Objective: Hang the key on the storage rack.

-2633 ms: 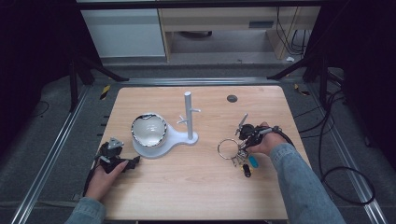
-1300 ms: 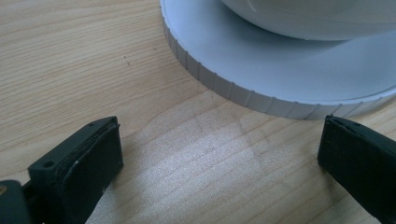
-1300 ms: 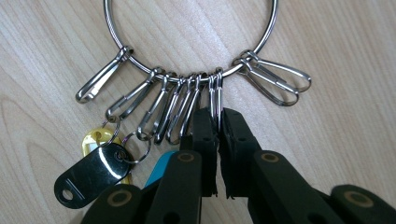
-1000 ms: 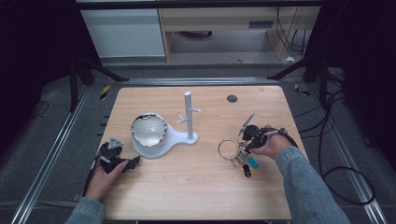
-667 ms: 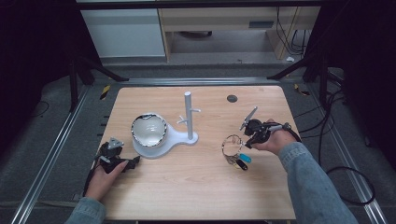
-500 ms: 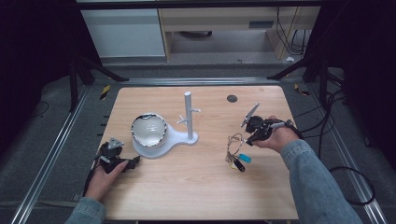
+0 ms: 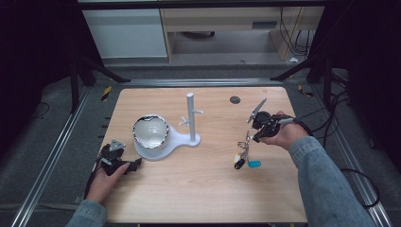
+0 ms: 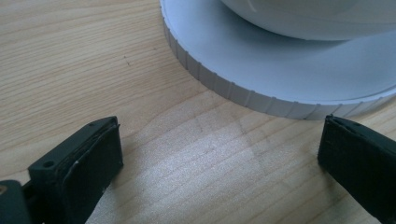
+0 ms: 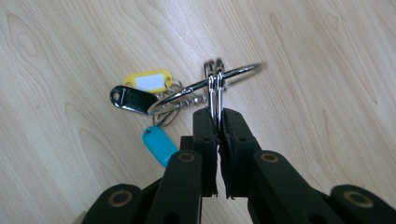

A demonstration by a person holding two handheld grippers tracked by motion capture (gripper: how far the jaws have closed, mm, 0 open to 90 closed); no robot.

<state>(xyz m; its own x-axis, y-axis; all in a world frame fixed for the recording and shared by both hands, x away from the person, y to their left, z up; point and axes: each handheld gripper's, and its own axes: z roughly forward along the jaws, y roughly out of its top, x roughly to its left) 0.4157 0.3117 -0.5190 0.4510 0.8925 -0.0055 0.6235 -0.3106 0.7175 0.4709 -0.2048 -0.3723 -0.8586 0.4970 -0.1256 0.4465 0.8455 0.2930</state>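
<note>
Desk [image 7: 198, 198], wooden, carries a white stand [image 7: 191, 124] with 1 upright post and a bowl [image 7: 150, 131] on its round base. Right gripper [image 9: 217, 122] at the desk's right side, jaws clamped tight on a small clip hooked to the key ring [image 9: 205, 87]. Ring hangs directly below and ahead of the jaws, above the wood; 3 tags dangle from it: yellow [image 9: 145, 80], black [image 9: 131, 99], blue [image 9: 160, 145]. Left gripper [image 8: 219, 154] rests near the stand's base, jaws wide apart, holding nothing.

The right gripper [image 9: 218, 122] pinches a carabiner [image 9: 215, 91] hooked on a key ring [image 9: 205, 84]; yellow [image 9: 147, 81], black [image 9: 132, 99] and blue [image 9: 160, 144] tags hang over the table [image 9: 303, 70].
</note>
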